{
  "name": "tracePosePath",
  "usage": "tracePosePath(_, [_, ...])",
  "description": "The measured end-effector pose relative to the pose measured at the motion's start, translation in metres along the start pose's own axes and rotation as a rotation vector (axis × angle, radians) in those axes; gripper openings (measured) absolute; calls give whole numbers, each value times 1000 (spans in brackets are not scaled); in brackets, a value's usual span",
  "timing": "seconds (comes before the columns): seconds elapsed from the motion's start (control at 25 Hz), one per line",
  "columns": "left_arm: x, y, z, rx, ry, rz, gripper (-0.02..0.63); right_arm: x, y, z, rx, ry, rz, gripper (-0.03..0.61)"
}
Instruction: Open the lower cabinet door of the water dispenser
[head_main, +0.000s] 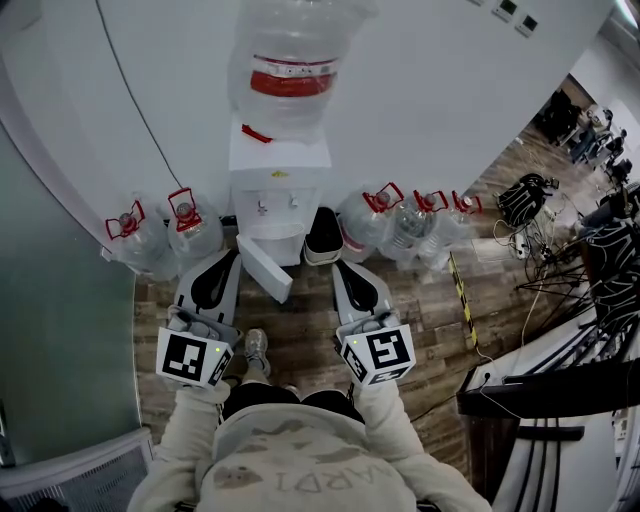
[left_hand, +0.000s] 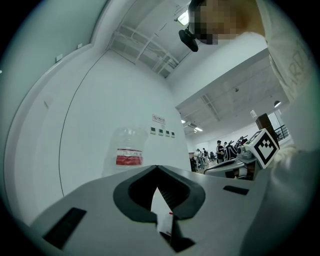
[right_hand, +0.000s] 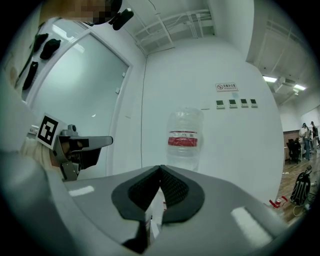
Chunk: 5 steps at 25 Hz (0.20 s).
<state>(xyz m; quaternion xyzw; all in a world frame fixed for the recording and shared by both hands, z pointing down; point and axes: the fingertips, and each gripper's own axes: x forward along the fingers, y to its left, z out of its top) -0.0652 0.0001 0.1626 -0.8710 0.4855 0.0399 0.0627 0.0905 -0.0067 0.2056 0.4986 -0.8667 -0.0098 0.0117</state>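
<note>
Left gripper (left_hand: 157, 169) jaws pressed together, nothing between them. Right gripper (right_hand: 160, 169) the same, tips meeting, empty. In the head view the lower cabinet door (head_main: 268, 270) sits between both grippers, standing open toward the person. Behind it is the white water dispenser (head_main: 280, 165) with a bottle (head_main: 290, 60) on top, and floor jugs (head_main: 170, 235) on either side.

Cream sweatshirt (head_main: 300, 462) with grey lettering

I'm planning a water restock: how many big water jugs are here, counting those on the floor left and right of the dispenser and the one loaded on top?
left floor jugs: 2
right floor jugs: 3
loaded jug on the water dispenser: 1
Total: 6
</note>
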Motion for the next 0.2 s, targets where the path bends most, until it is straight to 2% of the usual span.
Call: tracePosePath(0.2, [-2, -2, 1, 1, 3, 5, 0, -2, 2, 1, -7, -2, 5, 9])
